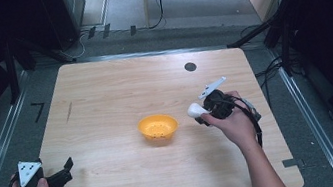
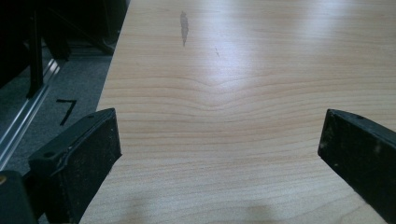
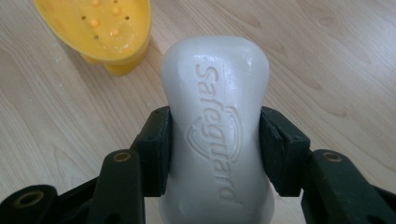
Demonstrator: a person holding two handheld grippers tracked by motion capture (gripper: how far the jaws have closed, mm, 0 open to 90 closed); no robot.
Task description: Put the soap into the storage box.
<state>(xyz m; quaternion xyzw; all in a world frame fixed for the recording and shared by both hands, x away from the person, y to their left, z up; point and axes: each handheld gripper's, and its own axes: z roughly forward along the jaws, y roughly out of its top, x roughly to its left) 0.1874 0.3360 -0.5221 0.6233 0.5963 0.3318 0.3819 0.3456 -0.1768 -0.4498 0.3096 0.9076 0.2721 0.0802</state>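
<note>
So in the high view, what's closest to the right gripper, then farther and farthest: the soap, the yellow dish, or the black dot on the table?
From the right gripper:
1. White soap, held in its fingers.
2. Yellow dish, just to its left at mid-table.
3. Black dot, beyond it near the table's far edge; only slightly farther than the dish.

Light wooden table (image 1: 104,98) on grey floor (image 1: 19,132), dark surroundings.

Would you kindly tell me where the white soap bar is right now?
The soap bar is clamped in the right tool, held above the table just right of the yellow dish in the high view.
</note>
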